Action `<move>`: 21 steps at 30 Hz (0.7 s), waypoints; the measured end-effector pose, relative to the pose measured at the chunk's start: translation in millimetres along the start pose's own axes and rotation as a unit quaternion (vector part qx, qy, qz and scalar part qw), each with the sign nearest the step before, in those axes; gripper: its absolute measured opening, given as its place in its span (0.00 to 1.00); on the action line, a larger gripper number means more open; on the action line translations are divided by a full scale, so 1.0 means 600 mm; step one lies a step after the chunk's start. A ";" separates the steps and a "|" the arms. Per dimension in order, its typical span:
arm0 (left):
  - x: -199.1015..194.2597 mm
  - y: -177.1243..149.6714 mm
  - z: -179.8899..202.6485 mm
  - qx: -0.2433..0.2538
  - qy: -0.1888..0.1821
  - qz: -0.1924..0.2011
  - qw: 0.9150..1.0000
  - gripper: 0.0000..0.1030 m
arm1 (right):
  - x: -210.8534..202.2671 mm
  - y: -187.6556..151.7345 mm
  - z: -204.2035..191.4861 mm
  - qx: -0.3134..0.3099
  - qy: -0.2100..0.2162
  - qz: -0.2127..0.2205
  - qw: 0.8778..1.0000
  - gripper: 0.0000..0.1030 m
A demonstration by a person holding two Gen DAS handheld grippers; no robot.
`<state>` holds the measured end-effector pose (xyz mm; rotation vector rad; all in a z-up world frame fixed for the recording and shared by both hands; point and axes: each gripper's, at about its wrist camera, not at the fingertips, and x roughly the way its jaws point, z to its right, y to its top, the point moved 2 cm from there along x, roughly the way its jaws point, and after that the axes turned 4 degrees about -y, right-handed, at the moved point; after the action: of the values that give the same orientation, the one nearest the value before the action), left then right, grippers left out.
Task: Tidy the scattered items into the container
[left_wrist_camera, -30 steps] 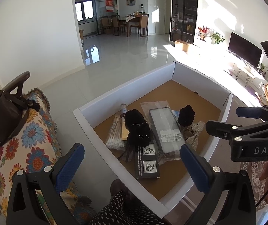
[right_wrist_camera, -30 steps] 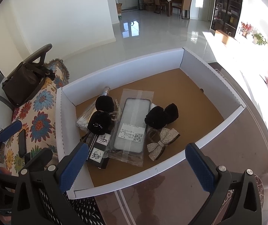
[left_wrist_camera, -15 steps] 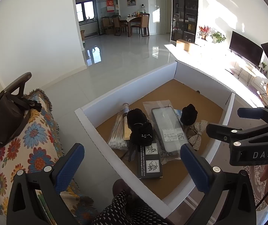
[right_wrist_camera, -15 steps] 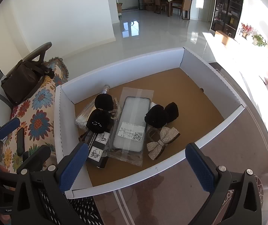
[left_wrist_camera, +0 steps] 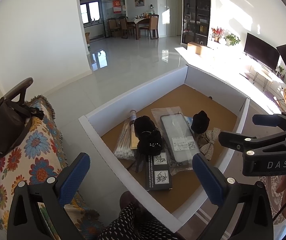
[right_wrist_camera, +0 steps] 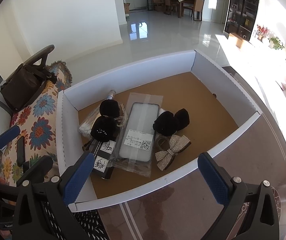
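Nearest, both tools hover above the box's near rim with jaws spread wide and nothing between them: left gripper (left_wrist_camera: 141, 177), right gripper (right_wrist_camera: 147, 173). Inside the white-walled cardboard box (right_wrist_camera: 135, 65), on its brown floor, the items cluster toward the left end: a black carton (right_wrist_camera: 103, 158) closest, a bagged phone case (right_wrist_camera: 139, 132) lying flat beside it, a rhinestone bow (right_wrist_camera: 172, 152) to its right, then two black fuzzy hair ties (right_wrist_camera: 105, 120) partly over a cotton swab pack (left_wrist_camera: 124, 142), and another black pair (right_wrist_camera: 171, 121). Farther off, a small bottle (right_wrist_camera: 111, 94) lies by the far wall, and the box's right half is bare.
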<state>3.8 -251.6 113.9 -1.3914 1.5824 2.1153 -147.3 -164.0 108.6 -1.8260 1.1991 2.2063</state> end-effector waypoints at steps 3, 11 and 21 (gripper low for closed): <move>0.000 0.000 0.000 0.000 0.000 0.000 1.000 1.00 | 0.000 0.000 0.000 0.000 0.000 0.000 1.000 1.00; -0.001 -0.001 0.001 0.001 -0.001 0.001 1.000 1.00 | -0.001 0.000 -0.001 -0.001 0.000 0.001 1.000 1.00; -0.003 -0.002 0.001 0.001 -0.001 0.000 1.000 1.00 | -0.006 0.003 -0.005 -0.004 0.000 0.002 1.000 1.00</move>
<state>5.1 -249.9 114.8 -1.3869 1.5837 2.1151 -144.4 -165.5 112.3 -1.8286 1.1984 2.2161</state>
